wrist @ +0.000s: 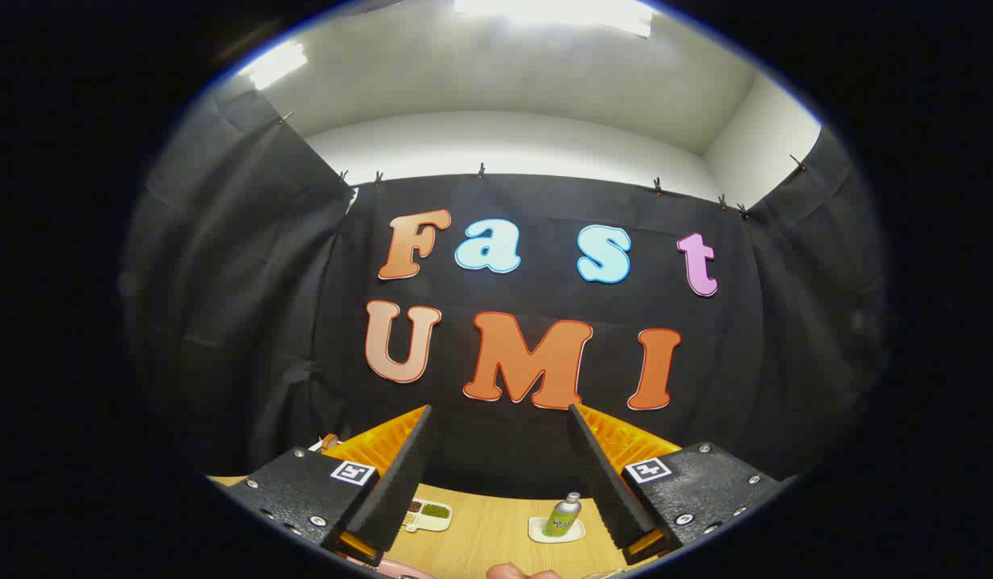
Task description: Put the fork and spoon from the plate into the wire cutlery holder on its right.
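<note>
Held high, my tool (500,418) has its fingers spread wide apart, gripping nothing and touching nothing. Between them I see the wooden table (496,539) below. Toward its far edge sit a small bottle (564,515) upright on a pale dish (555,531) and a little tray (428,515) with dark and green fillings. At the table's near edge I make out a pink rim, perhaps the plate (400,569); I cannot tell where the cutlery is.
</note>
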`<state>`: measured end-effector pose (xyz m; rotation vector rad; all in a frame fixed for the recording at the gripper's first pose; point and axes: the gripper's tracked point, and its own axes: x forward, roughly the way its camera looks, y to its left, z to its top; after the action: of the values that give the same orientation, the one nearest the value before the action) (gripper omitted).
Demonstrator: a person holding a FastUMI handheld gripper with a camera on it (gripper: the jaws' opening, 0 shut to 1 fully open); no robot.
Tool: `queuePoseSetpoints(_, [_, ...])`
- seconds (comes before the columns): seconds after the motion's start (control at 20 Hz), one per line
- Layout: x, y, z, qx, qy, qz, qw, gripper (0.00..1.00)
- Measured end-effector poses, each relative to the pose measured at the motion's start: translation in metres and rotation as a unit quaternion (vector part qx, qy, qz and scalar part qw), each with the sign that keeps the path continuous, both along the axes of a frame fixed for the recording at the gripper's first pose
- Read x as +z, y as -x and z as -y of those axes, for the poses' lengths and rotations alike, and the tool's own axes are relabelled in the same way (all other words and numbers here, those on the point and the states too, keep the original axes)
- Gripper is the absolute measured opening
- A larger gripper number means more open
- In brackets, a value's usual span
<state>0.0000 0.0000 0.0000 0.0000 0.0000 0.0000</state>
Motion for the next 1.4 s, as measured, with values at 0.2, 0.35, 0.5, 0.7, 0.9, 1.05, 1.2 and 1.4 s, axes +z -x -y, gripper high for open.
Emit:
queuePoseSetpoints(0.2, [0.004,-0.001,0.007,-0.007,0.009,0.014,1.0,0.97])
queuePoseSetpoints(0.35, [-0.002,-0.002,0.003,-0.006,0.004,0.008,1.0,0.97])
queuePoseSetpoints(0.5, [-0.001,0.001,0.008,-0.012,0.011,0.007,1.0,0.97])
queuePoseSetpoints(0.7, [-0.008,0.0,0.006,-0.009,0.004,-0.002,1.0,0.97])
queuePoseSetpoints(0.9, [-0.028,0.003,-0.005,0.002,0.0,-0.027,1.0,0.97])
queuePoseSetpoints(1.05, [-0.053,0.007,-0.019,0.015,-0.005,-0.059,0.998,0.97])
queuePoseSetpoints(1.2, [-0.077,0.009,-0.033,0.025,-0.004,-0.089,0.996,0.97])
queuePoseSetpoints(1.4, [-0.118,0.014,-0.06,0.05,-0.008,-0.144,0.988,0.96])
